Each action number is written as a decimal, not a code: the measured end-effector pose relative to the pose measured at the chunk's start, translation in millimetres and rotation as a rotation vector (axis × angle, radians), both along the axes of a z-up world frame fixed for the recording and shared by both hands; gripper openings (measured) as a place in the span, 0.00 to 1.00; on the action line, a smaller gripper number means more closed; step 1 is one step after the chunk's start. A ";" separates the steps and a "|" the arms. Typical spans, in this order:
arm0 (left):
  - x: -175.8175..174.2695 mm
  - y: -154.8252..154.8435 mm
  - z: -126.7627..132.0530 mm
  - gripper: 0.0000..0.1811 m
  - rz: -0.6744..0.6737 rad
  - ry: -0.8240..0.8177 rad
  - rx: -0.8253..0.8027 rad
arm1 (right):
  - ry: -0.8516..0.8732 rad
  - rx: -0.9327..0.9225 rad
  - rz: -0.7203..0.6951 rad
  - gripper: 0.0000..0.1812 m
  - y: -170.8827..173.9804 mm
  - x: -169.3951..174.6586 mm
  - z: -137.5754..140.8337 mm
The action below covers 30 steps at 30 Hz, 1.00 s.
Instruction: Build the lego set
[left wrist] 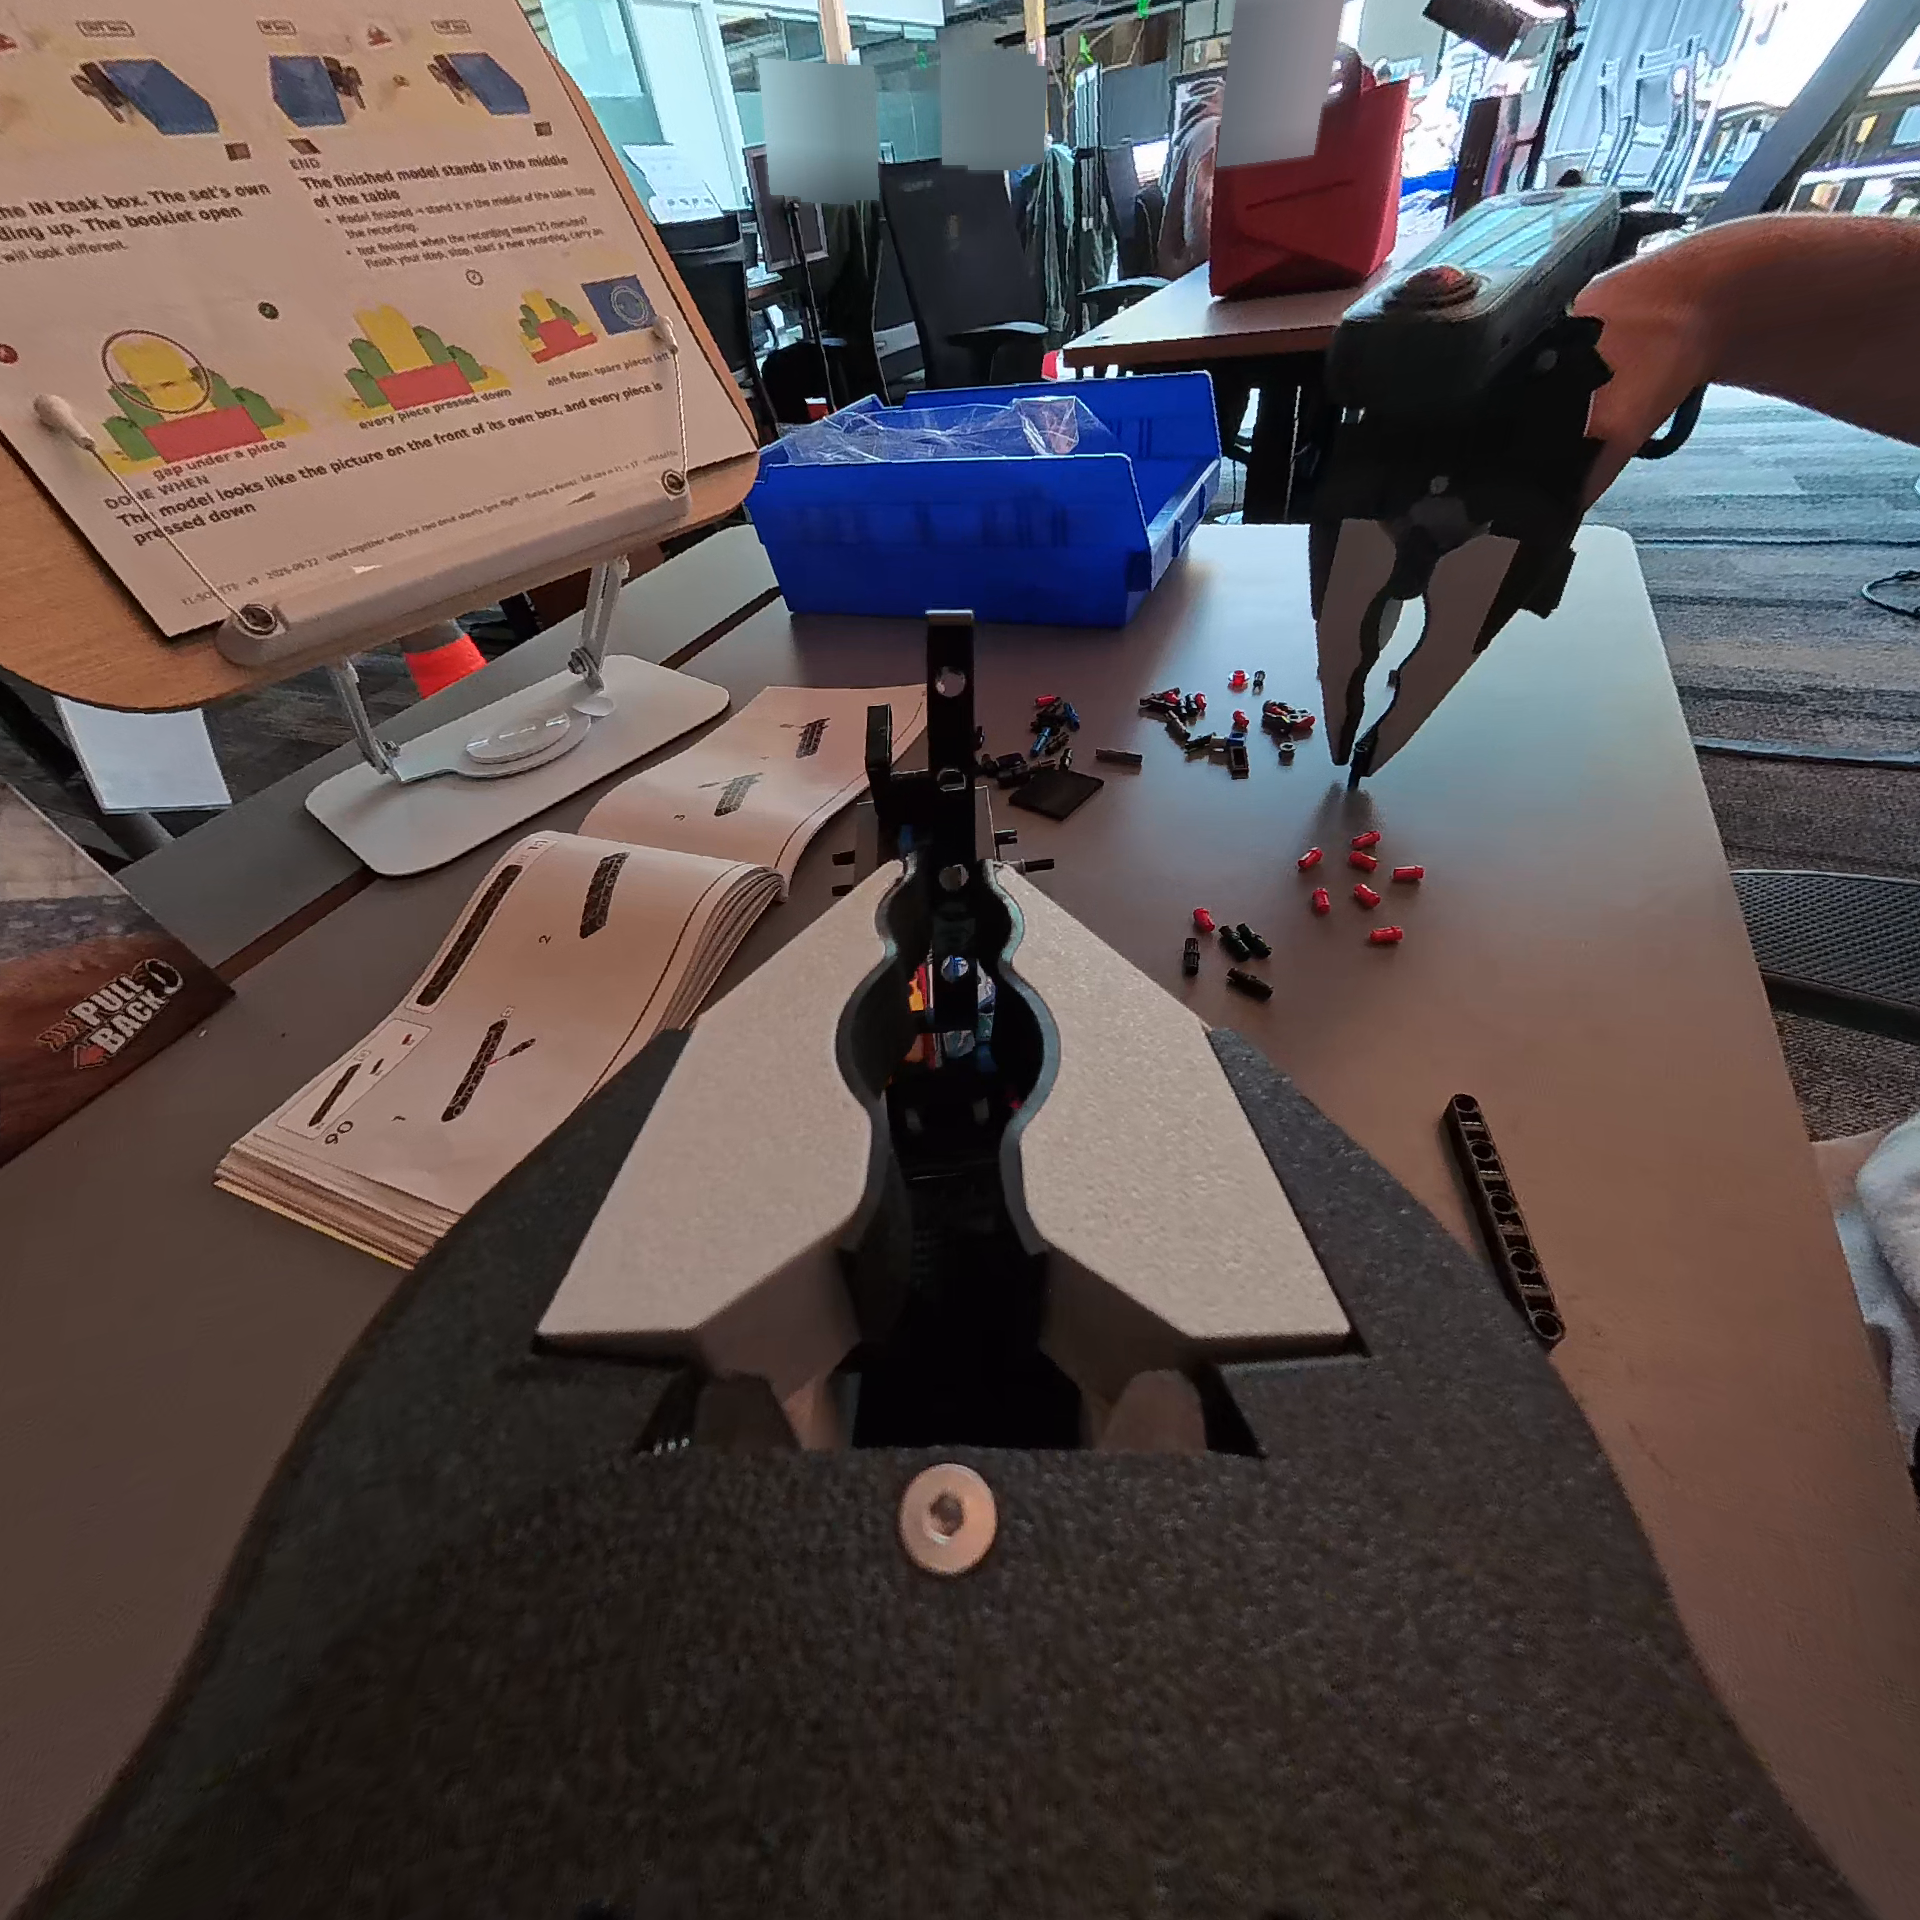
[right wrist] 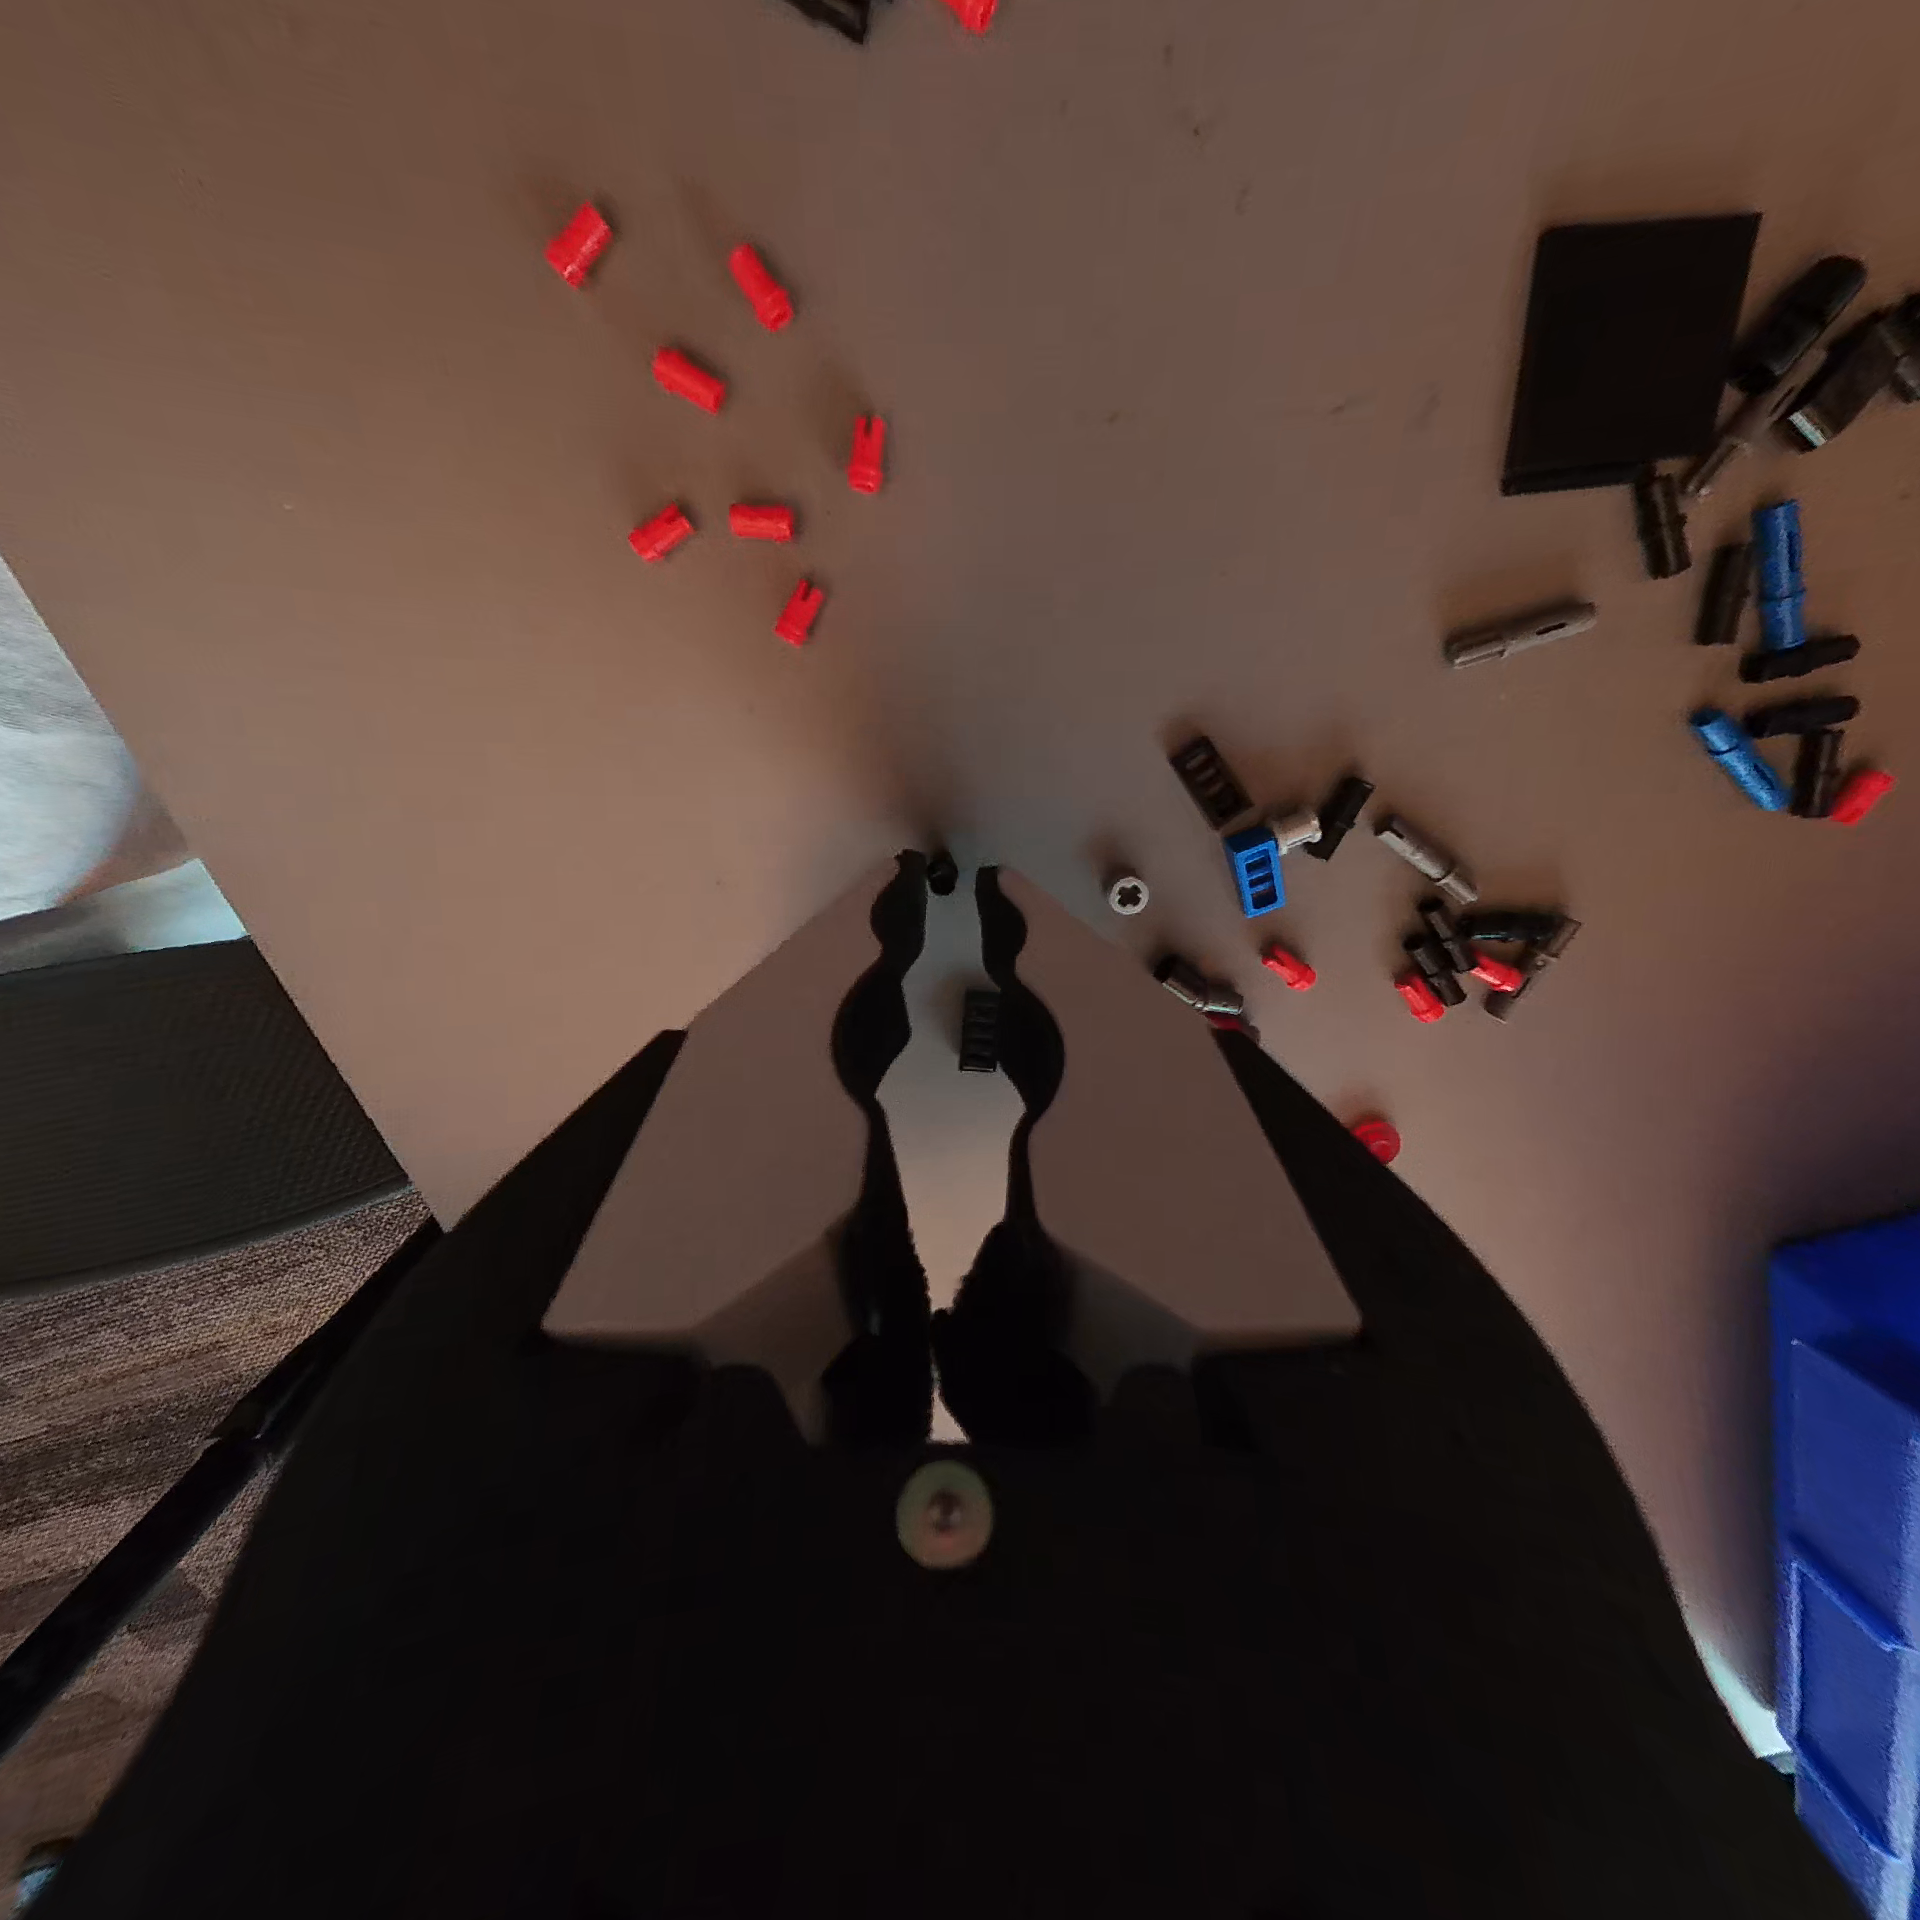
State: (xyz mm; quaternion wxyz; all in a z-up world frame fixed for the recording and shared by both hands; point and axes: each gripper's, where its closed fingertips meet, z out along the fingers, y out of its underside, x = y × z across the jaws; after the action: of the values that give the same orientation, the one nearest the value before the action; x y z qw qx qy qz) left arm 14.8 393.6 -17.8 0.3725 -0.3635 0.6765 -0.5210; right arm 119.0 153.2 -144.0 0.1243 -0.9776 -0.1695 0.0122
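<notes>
Though holding together as only a small black frame so far, already sitting clenched in the left tool (left wrist: pixel 951 883): gripping the half-built model (left wrist: pixel 951 665) between both fingers, just above the worktop (left wrist: pixel 1538 665), with one black beam of it standing upright past the tips and short pins poking out sideways. Lying just beside it on the left, the open booklet (left wrist: pixel 540 966).

Reaching down with the right tool (right wrist: pixel 948 875) at the far right of the worktop, well apart from the model. Standing narrowly released, jaws a little apart, with a small black pin (right wrist: pixel 940 871) between the tips; touching one finger, apparently, but not yet being pinched from both sides. Judging this to be the pick of the next connector for the frame.

Leaving most of the set loose, by the look of it:
- waiting in a scatter near the right tool, the red pins (right wrist: pixel 764 520)
- lying farther off, a mixed heap of black, grey and blue pins (right wrist: pixel 1777 571) next to a flat black panel (right wrist: pixel 1631 343)
- resting alone near the worktop's near edge, a long black beam (left wrist: pixel 1501 1216)
- sitting at the back, a blue bin (left wrist: pixel 987 540) with clear bags in it; not possible to tell whether holding more parts.

Judging the build to be at an early stage, with far more still to fit than already fitted.
</notes>
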 end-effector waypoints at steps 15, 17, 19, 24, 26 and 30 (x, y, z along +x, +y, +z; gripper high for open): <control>1.5 -0.5 -3.8 0.03 -0.005 0.013 -0.002 | -0.009 0.009 0.002 0.04 -1.9 1.5 1.0; 1.4 -0.6 -3.8 0.03 -0.005 0.012 0.000 | -0.003 0.014 0.004 0.05 -1.0 0.1 2.2; 1.3 -0.9 -4.0 0.03 -0.007 0.013 0.002 | 0.000 0.014 0.004 0.05 -0.7 -0.3 2.8; 1.2 -1.3 -4.8 0.03 -0.011 0.020 0.002 | 0.002 0.009 0.002 0.05 -1.2 0.1 0.7; 1.2 -1.4 -4.7 0.03 -0.012 0.019 -0.001 | 0.004 0.014 0.002 0.05 -0.5 0.0 0.2; 1.5 -2.1 -6.8 0.03 -0.015 0.028 0.001 | -0.006 0.021 0.009 0.03 0.3 0.5 -0.1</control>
State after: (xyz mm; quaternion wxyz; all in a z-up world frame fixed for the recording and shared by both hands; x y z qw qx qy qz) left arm 16.2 391.6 -24.6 0.3592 -0.3655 0.6848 -0.5180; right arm 119.6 153.5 -144.1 0.1340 -0.9755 -0.1745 0.0079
